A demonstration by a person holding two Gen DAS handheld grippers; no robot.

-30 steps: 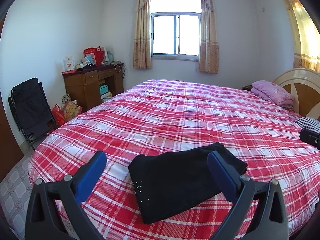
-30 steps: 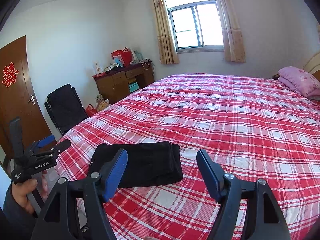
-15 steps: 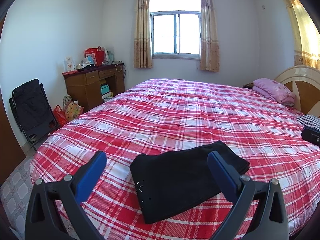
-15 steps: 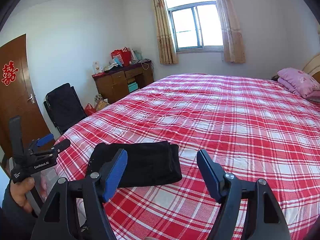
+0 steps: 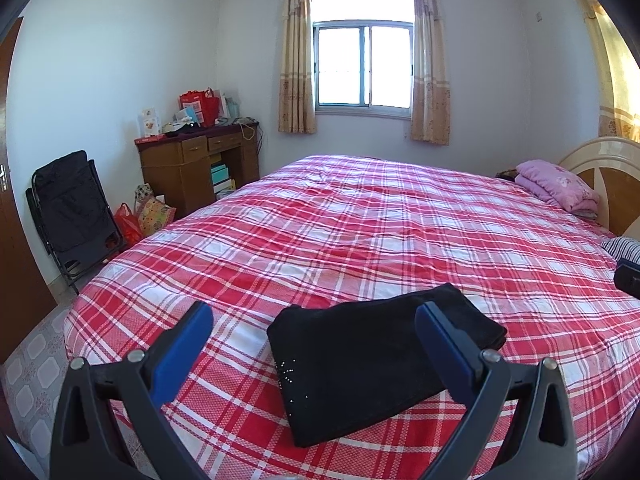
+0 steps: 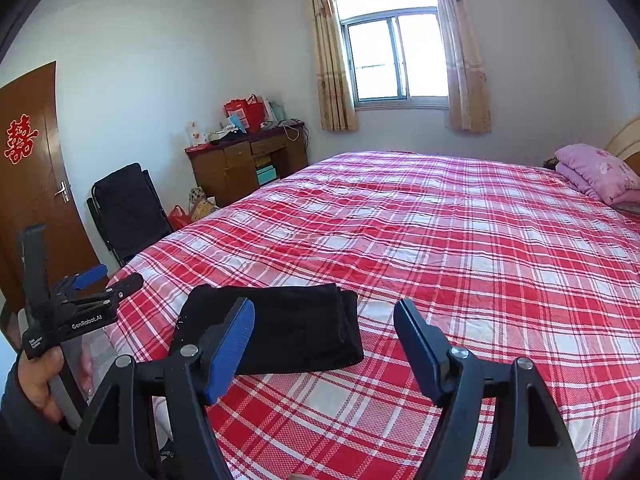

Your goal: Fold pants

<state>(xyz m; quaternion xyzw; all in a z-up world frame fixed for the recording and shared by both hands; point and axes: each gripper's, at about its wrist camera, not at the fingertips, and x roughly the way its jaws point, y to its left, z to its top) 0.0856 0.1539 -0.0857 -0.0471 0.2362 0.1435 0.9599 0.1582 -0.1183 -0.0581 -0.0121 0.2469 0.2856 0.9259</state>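
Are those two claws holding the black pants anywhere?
No. Both the left claw and right claw are open and empty; the folded pants lie on the bed.

Black pants (image 5: 372,364), folded into a compact, roughly rectangular bundle of several layers, lying flat on the red-and-white plaid bed (image 5: 400,232) near its foot corner. In the left wrist view the bundle sits slantwise, one short end toward the camera, the far end showing stacked fold edges; a small cluster of pale, glinting studs marks the near left part of the top layer. In the right wrist view the same pants (image 6: 296,328) appear as a low, wide block with the layered edges at its right end. The cloth is dark, matt and smooth, with no loose leg or waistband trailing out
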